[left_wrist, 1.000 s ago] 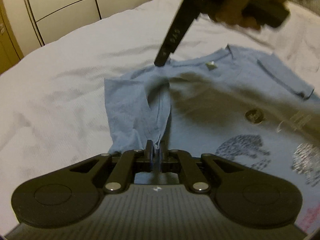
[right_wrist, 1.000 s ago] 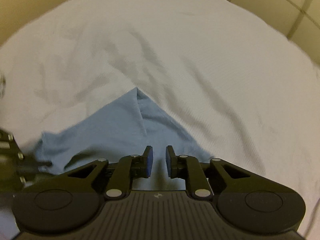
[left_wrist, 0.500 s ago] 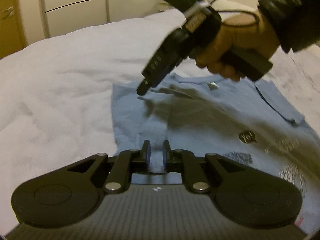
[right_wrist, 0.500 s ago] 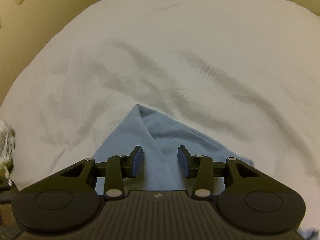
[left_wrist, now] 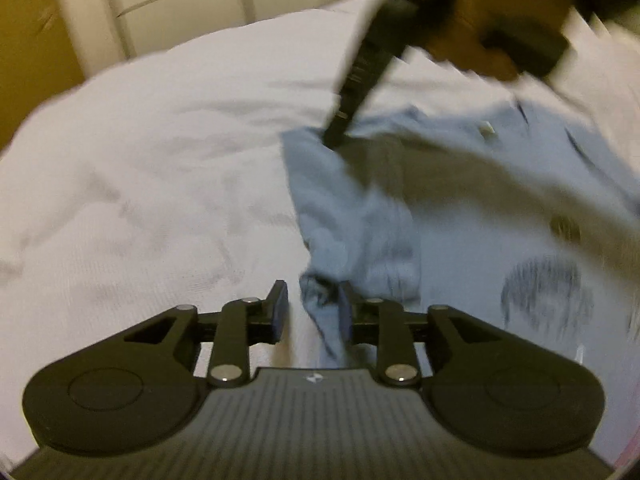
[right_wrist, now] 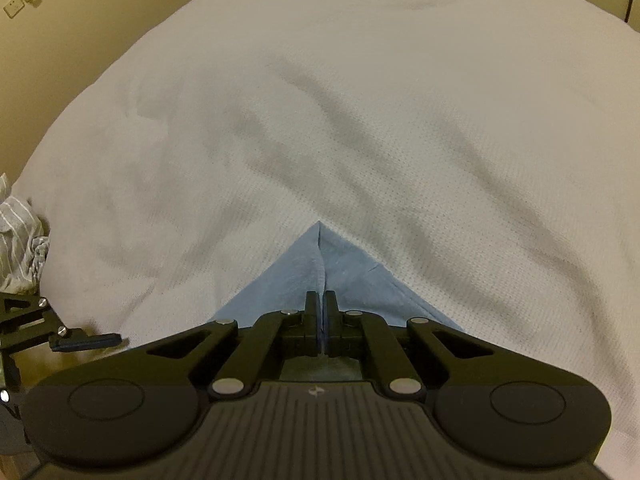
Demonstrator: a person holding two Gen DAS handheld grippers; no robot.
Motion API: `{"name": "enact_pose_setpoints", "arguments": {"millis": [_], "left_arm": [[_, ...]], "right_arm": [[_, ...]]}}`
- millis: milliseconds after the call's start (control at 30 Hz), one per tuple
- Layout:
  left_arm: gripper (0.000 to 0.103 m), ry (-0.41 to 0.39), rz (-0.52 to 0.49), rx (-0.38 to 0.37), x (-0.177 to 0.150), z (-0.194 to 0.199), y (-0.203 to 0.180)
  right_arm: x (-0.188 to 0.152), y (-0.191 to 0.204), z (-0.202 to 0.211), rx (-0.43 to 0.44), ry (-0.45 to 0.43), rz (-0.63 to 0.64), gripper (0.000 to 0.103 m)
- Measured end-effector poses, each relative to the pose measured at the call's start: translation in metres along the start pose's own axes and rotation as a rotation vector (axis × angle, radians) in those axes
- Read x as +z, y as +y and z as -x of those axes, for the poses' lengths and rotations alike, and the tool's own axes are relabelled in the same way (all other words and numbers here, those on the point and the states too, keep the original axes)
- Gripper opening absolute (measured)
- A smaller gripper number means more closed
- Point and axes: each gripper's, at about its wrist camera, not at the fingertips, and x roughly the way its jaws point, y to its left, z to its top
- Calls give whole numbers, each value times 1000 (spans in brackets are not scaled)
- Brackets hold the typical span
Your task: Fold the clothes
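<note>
- Blue T-shirt (left_wrist: 460,216): spread flat on the white bed sheet (left_wrist: 160,200), ahead and to the right of the left gripper. A dark printed figure lies on its chest, off to the right of that gripper's right finger. The picture is blurred, so finer detail cannot be read.
- Left gripper (left_wrist: 312,312): jaws parted, a clear gap between the blue pads. A bunched edge of the shirt lies in that gap, against the right finger (left_wrist: 345,312); the left finger stands over bare sheet. The pads are not pressed on the cloth. Held low, pointing forward across the bed.
- Right gripper (right_wrist: 322,312): jaws closed on a raised ridge of the shirt (right_wrist: 320,276), a thin line of cloth showing between the pads. Ahead of the tips the fabric comes to a pointed corner with a crease running straight back into the fingers.
- Right gripper, seen from the left wrist camera (left_wrist: 340,136): slanted steeply down from upper right, tip meeting the shirt's far edge, well ahead of the left gripper.
- Person's hand (left_wrist: 492,36): wrapped around the right tool's handle, up and to the right, motion-blurred, with a dark sleeve behind it.
- Striped cloth (right_wrist: 20,240): heaped at the far left of the right gripper, at the sheet's edge.
- Left gripper's finger in the right wrist view (right_wrist: 86,342): low at the left, beside the right tool's body.
</note>
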Motion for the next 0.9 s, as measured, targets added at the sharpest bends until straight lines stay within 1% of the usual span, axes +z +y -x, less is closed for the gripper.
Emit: {"name": "enact_pose_setpoints", "arguments": {"millis": [67,100,133,200,233,267,300,333,367,467,533,567,600,633,733,800,867,900], "left_arm": [[26,20,-49,11,-4,-3,-4],[26,25,-54,20,-4,-6,-5],[26,25,-33,21,-3,-9,-4],[26,22,58,11,2,-14,4],[23,20,122,1,4,-17,10],[11,18,199,-15,6,-20,18],[7,20,283,-27,6,-23,26],[7,25,374,-36,4,-25,34],[7,29,435,-38,3,-27,40],[7,35,531,-27,-3,-28,47],[7,36,580,-36,-6,-28,50],[7,36,597,-42,-8,-27,52],[8,37,605,-46,-9,-27,53],[9,38,602,-50,-8,-28,54],[13,32,586,-53,-10,-22,55],[13,24,556,-45,-12,-15,54],[12,5,510,-16,-14,-5,52],[12,-13,491,1,-12,0,51]], "right_arm": [[1,1,2,2,4,0,4],[1,1,1,1,7,3,4],[2,2,0,2,10,6,4],[5,3,-1,3,7,14,4],[6,4,0,5,1,15,4],[8,4,1,7,-7,16,4],[9,3,2,7,-22,10,4],[11,3,4,5,-39,3,4],[13,2,6,0,-53,-8,4],[16,-4,5,-6,-61,-36,4],[14,-6,2,-13,-52,-31,4],[13,-7,2,-20,-50,-33,5],[12,-7,1,-28,-51,-35,9],[11,-9,2,-33,-59,-48,16],[4,-15,13,-39,-110,-110,16],[-5,-20,21,-37,-134,-149,17],[-10,-19,20,-31,-137,-173,21],[-11,-19,19,-31,-131,-169,25]]}}
